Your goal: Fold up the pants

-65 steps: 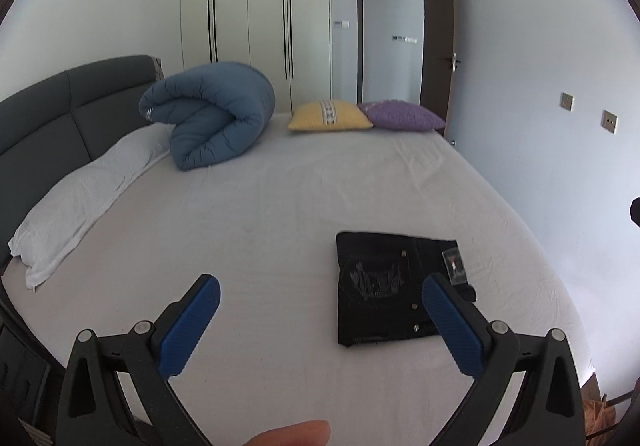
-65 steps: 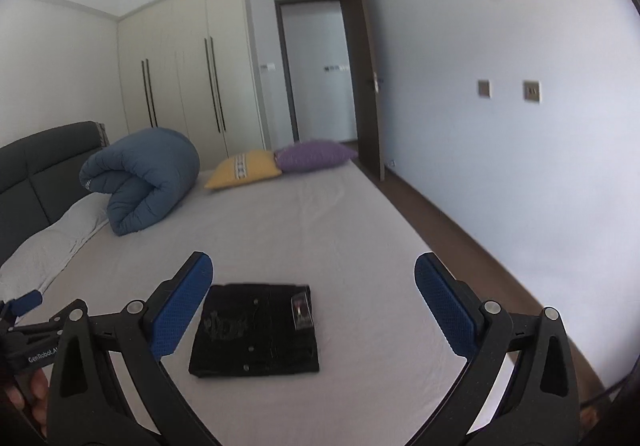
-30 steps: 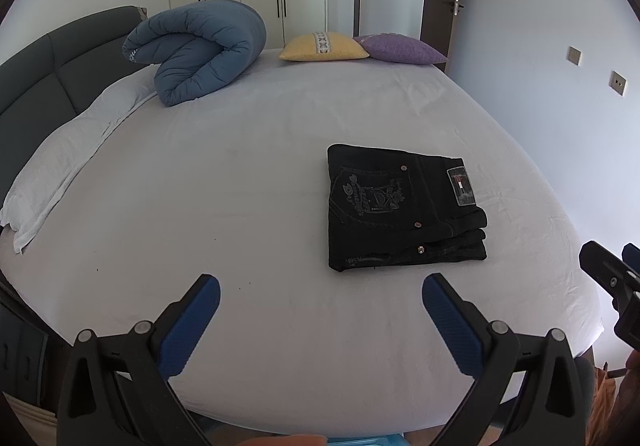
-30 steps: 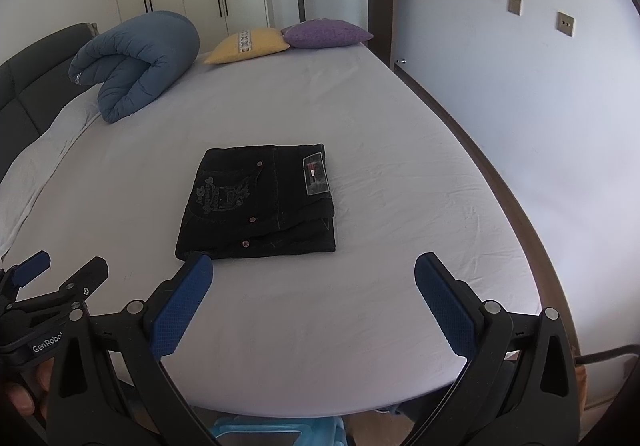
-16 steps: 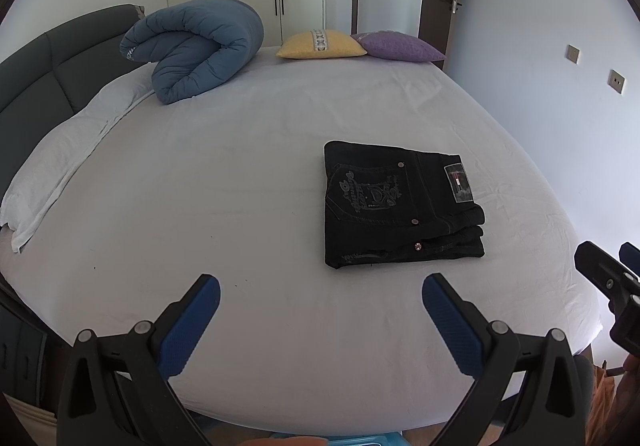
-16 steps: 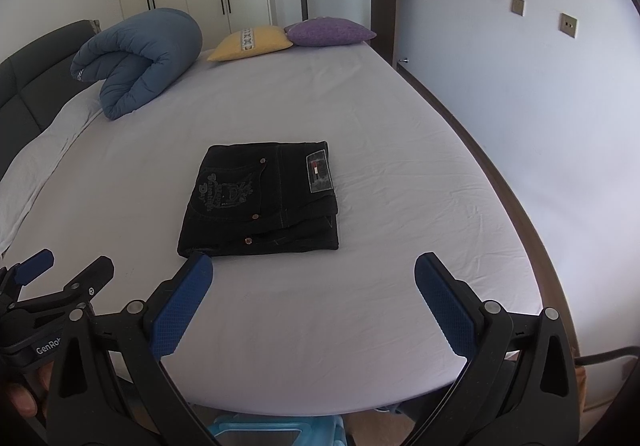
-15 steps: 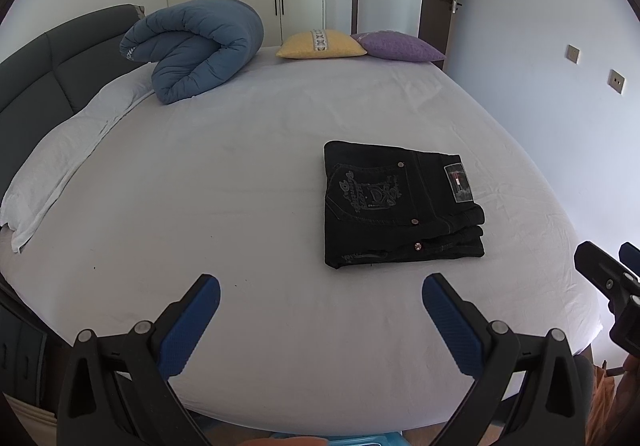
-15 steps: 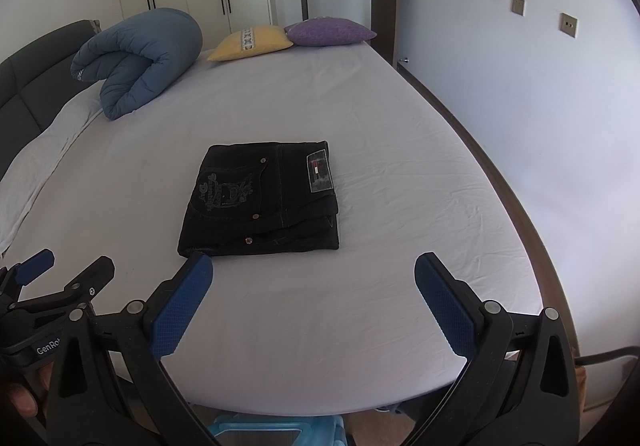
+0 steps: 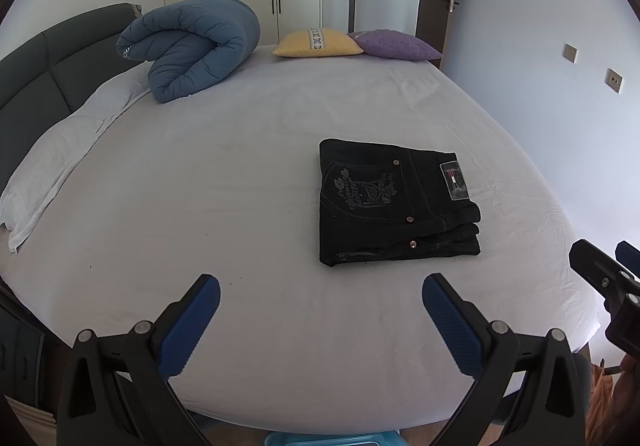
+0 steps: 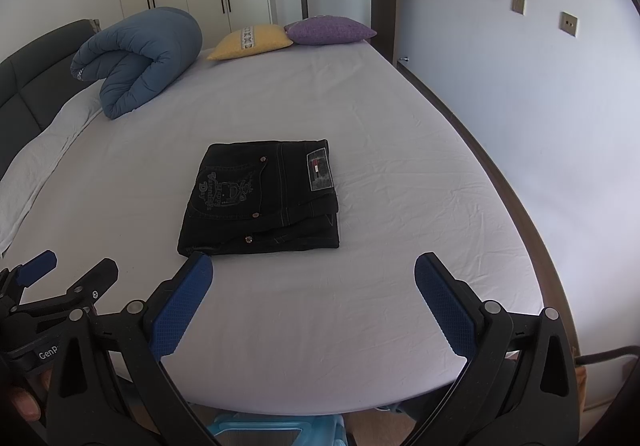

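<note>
- The bed [image 9: 248, 174], under a pale sheet, fills both views and stretches away ahead of both tongs; its dark padded headboard [image 9: 44, 74] runs along the far left.
- A rolled blue duvet [image 9: 192, 46] lies far ahead and to the left of the left tongs, near the headboard, with one end resting on a long white pillow [image 9: 60, 158] that runs along the left edge of the bed.
- The pants [image 9: 394, 202], black denim, lie folded into a flat, compact rectangle on the sheet. They are ahead and slightly right of the left tongs, and ahead and slightly left of the right tongs, touched by neither. An embroidered back pocket and a small label patch face up.
- A yellow cushion [image 9: 316, 43] and a purple cushion [image 9: 396, 46] sit side by side, touching, at the far end of the bed.
- The left tongs [image 9: 320, 320] hang over the near edge of the bed, blue pads spread wide apart, with nothing between them.
- The right tongs [image 10: 314, 300] hang likewise over the near edge, spread wide and empty; in this view the left pad's tip overlaps the near corner of the pants, though contact cannot be told.
</note>
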Motion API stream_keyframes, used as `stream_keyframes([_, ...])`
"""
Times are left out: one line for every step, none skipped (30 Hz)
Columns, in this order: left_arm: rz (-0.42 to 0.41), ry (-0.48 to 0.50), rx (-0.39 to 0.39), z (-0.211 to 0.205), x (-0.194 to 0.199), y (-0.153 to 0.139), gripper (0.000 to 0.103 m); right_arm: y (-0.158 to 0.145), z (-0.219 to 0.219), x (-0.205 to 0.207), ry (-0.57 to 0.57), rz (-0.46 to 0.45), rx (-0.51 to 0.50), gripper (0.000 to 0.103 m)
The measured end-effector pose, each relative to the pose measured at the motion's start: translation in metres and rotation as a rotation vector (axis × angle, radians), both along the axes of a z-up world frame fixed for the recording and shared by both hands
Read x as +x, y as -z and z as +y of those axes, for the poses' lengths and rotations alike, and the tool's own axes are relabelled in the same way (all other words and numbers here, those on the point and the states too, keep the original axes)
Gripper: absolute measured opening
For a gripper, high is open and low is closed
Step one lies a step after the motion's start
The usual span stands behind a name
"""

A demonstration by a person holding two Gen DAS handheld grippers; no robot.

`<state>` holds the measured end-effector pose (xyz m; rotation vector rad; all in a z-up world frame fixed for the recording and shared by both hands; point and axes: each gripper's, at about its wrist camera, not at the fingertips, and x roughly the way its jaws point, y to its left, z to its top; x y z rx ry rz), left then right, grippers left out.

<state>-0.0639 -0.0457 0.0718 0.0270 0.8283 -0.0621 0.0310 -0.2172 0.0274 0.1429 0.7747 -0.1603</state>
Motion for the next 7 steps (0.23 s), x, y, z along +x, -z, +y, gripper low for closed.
stream_keyframes([0.001, -0.003, -0.003, 0.0, 0.0, 0.0003, 0.103, 0.0, -0.0002, 0.0001, 0.0, 0.001, 0.0, 0.103])
stream_keyframes([0.007, -0.001, -0.009, 0.0001, 0.0004, 0.0008, 0.103, 0.0004, -0.0002, 0.0001, -0.001, 0.002, 0.0, 0.103])
stream_keyframes([0.011, 0.001, -0.014, 0.0008, 0.001, 0.0012, 0.103, 0.0012, 0.0, -0.0001, -0.001, 0.002, 0.001, 0.103])
stream_keyframes([0.014, -0.004, -0.01, 0.001, 0.0013, 0.0017, 0.103, 0.001, -0.0003, -0.0004, 0.0, 0.001, 0.002, 0.103])
stream_keyframes([0.012, -0.009, 0.002, 0.0003, 0.0013, 0.0022, 0.103, 0.0009, -0.0009, -0.0005, 0.0, 0.002, 0.002, 0.103])
stream_keyframes([0.009, -0.008, 0.003, 0.001, 0.0013, 0.0016, 0.103, 0.0015, -0.0009, -0.0006, 0.001, 0.003, 0.004, 0.103])
stream_keyframes([0.004, -0.007, 0.0, 0.0013, 0.0009, 0.0013, 0.103, 0.0021, -0.0011, -0.0009, 0.003, 0.003, 0.005, 0.103])
